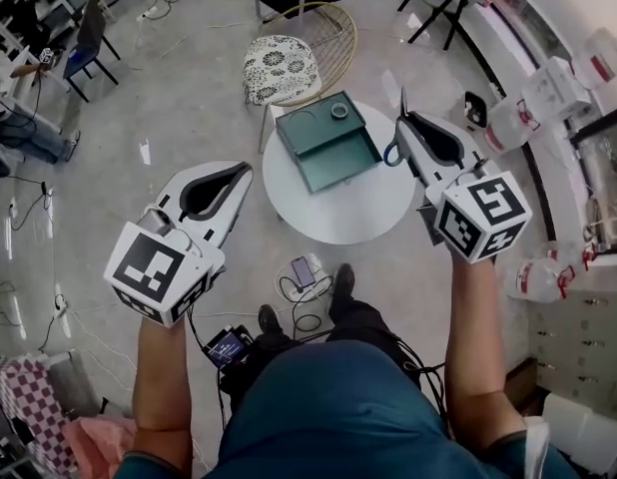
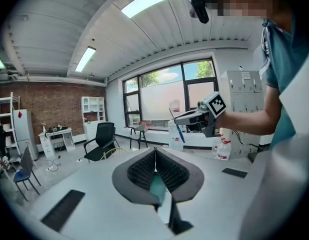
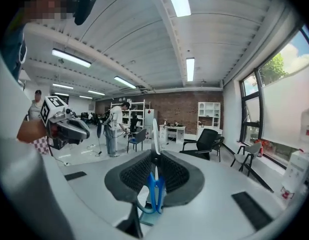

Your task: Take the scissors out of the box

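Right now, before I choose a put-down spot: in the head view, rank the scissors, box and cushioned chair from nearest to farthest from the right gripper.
1. Scissors: held in the right gripper's jaws.
2. Box: on the round table, left of that gripper.
3. Cushioned chair: beyond the table, farther left.

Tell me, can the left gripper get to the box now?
Probably yes. Nothing lies between the left gripper and the box, which sits open on the table, though its jaws are shut.
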`<action>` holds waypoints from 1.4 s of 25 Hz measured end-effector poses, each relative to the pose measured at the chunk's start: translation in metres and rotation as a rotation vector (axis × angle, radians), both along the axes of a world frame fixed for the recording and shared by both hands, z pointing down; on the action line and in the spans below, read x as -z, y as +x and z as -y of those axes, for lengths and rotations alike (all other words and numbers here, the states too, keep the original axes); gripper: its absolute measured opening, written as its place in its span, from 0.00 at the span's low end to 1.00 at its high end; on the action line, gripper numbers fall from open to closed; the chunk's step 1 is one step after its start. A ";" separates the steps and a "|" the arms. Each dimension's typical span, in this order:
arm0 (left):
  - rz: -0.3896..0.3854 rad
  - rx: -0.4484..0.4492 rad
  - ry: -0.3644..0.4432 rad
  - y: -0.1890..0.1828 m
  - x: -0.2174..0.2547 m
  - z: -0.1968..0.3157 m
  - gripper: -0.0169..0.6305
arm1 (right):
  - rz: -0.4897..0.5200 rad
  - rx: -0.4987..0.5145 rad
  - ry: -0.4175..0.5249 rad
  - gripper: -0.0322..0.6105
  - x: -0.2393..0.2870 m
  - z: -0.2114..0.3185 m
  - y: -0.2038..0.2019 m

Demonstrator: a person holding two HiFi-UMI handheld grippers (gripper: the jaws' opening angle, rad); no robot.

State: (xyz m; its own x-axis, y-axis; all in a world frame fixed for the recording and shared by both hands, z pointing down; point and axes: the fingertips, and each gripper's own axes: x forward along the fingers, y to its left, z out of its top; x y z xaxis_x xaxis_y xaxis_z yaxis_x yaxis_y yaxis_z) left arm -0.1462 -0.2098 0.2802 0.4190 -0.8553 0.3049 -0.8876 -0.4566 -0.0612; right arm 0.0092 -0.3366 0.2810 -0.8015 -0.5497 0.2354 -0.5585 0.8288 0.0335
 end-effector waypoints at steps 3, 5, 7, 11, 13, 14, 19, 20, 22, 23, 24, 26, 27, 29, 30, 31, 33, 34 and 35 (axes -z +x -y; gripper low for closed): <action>0.005 -0.013 0.030 0.009 0.017 -0.008 0.06 | 0.078 -0.022 -0.006 0.17 0.024 -0.013 0.016; 0.005 -0.016 0.044 0.012 0.027 -0.015 0.06 | 0.120 -0.026 -0.006 0.17 0.037 -0.025 0.023; 0.004 -0.021 0.060 0.012 0.035 -0.024 0.06 | 0.155 -0.024 0.000 0.17 0.049 -0.038 0.025; 0.003 -0.036 0.087 0.012 0.047 -0.036 0.06 | 0.240 -0.023 -0.008 0.17 0.070 -0.061 0.029; 0.004 -0.042 0.093 0.013 0.053 -0.039 0.06 | 0.294 -0.017 -0.027 0.17 0.080 -0.070 0.031; 0.005 -0.046 0.096 0.014 0.054 -0.041 0.06 | 0.315 -0.014 -0.033 0.17 0.083 -0.074 0.031; 0.007 -0.067 0.105 0.017 0.058 -0.049 0.06 | 0.330 -0.020 -0.026 0.17 0.088 -0.089 0.034; 0.007 -0.070 0.104 0.017 0.059 -0.050 0.06 | 0.329 -0.022 -0.025 0.17 0.089 -0.090 0.035; 0.009 -0.076 0.104 0.020 0.060 -0.049 0.06 | 0.328 -0.026 -0.023 0.17 0.090 -0.091 0.038; 0.010 -0.080 0.104 0.021 0.060 -0.050 0.06 | 0.327 -0.028 -0.022 0.17 0.090 -0.092 0.039; 0.011 -0.083 0.105 0.022 0.061 -0.050 0.06 | 0.327 -0.032 -0.020 0.17 0.091 -0.092 0.041; 0.011 -0.091 0.106 0.023 0.063 -0.051 0.06 | 0.325 -0.039 -0.016 0.17 0.093 -0.095 0.042; 0.011 -0.094 0.106 0.023 0.064 -0.053 0.06 | 0.324 -0.041 -0.015 0.17 0.094 -0.096 0.042; 0.010 -0.099 0.105 0.022 0.063 -0.055 0.06 | 0.322 -0.045 -0.015 0.17 0.094 -0.099 0.042; 0.010 -0.101 0.104 0.021 0.063 -0.057 0.06 | 0.321 -0.046 -0.015 0.17 0.093 -0.101 0.041; 0.009 -0.102 0.104 0.021 0.062 -0.060 0.06 | 0.320 -0.048 -0.015 0.17 0.092 -0.103 0.041; 0.009 -0.105 0.102 0.021 0.060 -0.066 0.06 | 0.314 -0.051 -0.016 0.17 0.089 -0.108 0.041; 0.009 -0.106 0.102 0.021 0.059 -0.068 0.06 | 0.311 -0.052 -0.017 0.17 0.087 -0.111 0.041; 0.009 -0.106 0.101 0.021 0.058 -0.071 0.06 | 0.308 -0.054 -0.018 0.17 0.086 -0.113 0.041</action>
